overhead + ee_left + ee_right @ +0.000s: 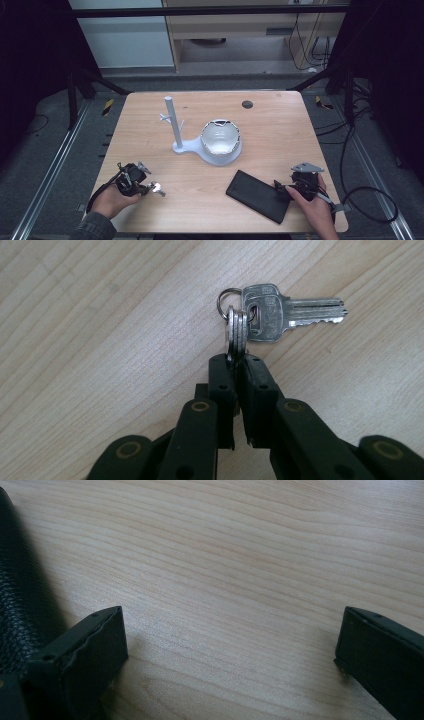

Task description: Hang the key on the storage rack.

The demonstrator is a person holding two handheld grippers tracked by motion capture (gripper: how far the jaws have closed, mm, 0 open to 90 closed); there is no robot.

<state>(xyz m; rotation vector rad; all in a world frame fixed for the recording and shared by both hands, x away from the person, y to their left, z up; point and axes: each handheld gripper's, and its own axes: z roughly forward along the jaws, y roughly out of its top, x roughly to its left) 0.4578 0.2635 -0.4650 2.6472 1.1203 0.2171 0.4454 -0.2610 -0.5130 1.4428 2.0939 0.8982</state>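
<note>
Clamped in my left tongs (236, 365) is the bunch of keys (260, 315): the pads pinch two keys edge-on, their bows standing up from the tips. From the ring a third key lies flat on the table (100, 340), its blade pointing away to the right of the tongs, long axis across the wood grain. Its bow bears stamped writing too small to read. Right of the keys, my right tongs (230, 640) stand wide apart beside the black wallet (259, 195).
</note>
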